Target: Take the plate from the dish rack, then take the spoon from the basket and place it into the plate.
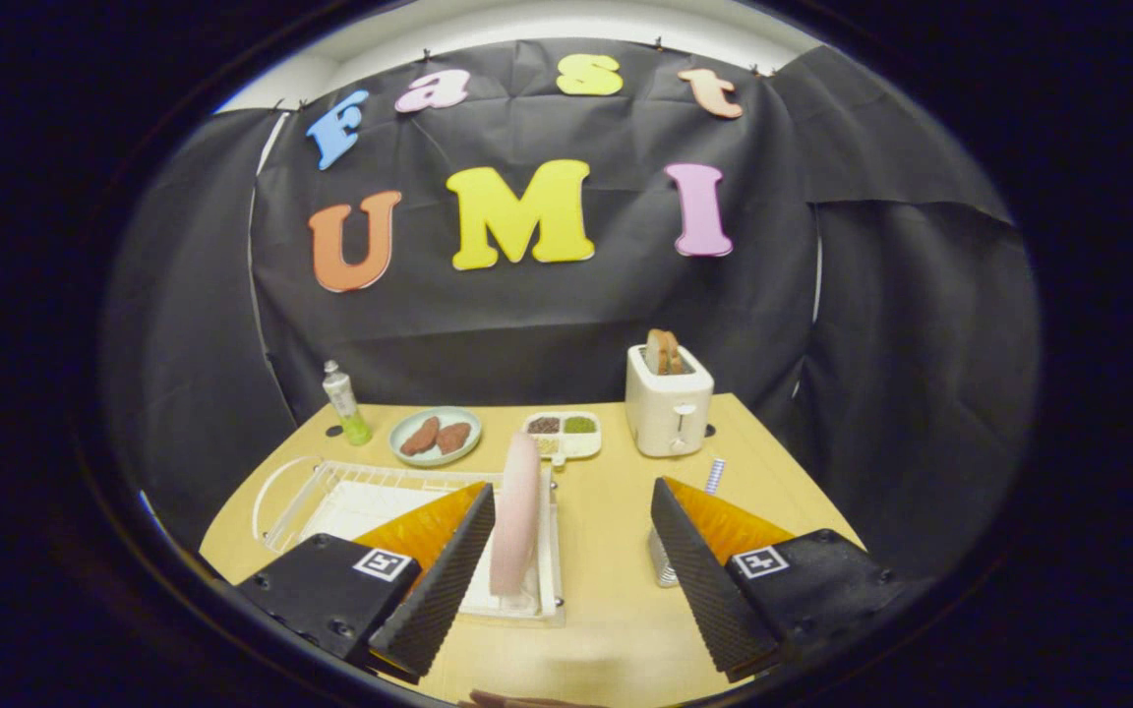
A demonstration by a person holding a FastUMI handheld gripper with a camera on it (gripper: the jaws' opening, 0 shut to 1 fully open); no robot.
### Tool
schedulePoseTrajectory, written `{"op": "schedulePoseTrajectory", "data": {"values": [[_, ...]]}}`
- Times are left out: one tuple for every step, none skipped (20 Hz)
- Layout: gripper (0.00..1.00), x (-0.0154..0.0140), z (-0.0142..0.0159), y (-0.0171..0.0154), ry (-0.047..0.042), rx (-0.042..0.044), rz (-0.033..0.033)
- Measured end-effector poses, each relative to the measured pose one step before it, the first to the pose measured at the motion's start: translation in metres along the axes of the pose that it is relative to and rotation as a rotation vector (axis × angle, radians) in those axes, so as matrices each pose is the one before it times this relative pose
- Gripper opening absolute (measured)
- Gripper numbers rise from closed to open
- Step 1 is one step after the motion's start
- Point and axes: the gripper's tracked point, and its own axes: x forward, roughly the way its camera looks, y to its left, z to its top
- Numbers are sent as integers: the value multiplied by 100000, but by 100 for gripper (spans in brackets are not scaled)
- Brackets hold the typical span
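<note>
A pale pink plate point(515, 511) stands on edge in the white wire dish rack point(303, 492) on the wooden table point(606, 610). It sits between my fingers, close to the inner side of the left one. My gripper point(571, 489) is open and holds nothing. A small metal basket point(662, 568) is mostly hidden behind the right finger. A striped spoon handle point(714, 476) sticks up just beyond that finger.
Along the back of the table stand a white toaster point(667, 408) with bread in it, a sectioned dish point(564, 435) of seasonings, a pale green plate point(436, 436) with two sausages, and a small green bottle point(346, 403). The booth's black cloth wall surrounds the table.
</note>
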Motion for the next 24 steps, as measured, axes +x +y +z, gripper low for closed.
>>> {"op": "schedulePoseTrajectory", "data": {"values": [[100, 1256, -24, 700, 5084, -2714, -623], [100, 1065, 403, 232, 3409, -720, -2113], [100, 1047, 118, 116, 3762, -722, -1196], [100, 561, -707, 386, 6516, -1625, -368], [100, 686, -367, 568, 4809, -2256, -720], [99, 743, 235, 110, 2514, -2291, -2610], [99, 616, 440, 25, 2027, -2584, -3155], [98, 462, 303, 96, 2258, -2134, -3355], [97, 611, -242, 354, 4051, -3548, -1664], [91, 537, -675, 411, 6381, -3738, 584], [90, 504, -828, 324, 6785, -2406, 553], [89, 549, 73, -137, 2413, 220, -1140], [88, 488, 521, -35, 659, 208, -1163], [87, 264, 664, 41, -705, -269, 201], [86, 165, 288, 483, 241, -434, 2361], [81, 312, -14, 482, 202, 33, 1922], [78, 277, 115, 421, 294, -342, 1276], [74, 154, 75, 70, 619, -244, -170], [69, 235, -112, -10, 1055, 208, -1020], [63, 10, -256, 28, 1656, 1397, -1466], [57, 74, 12, 60, 347, 1255, -1976], [45, -23, 133, 115, -179, 256, -1142], [43, -161, 111, 31, -734, 968, -1399], [41, -231, 63, -385, -555, 1095, -2671]]}}
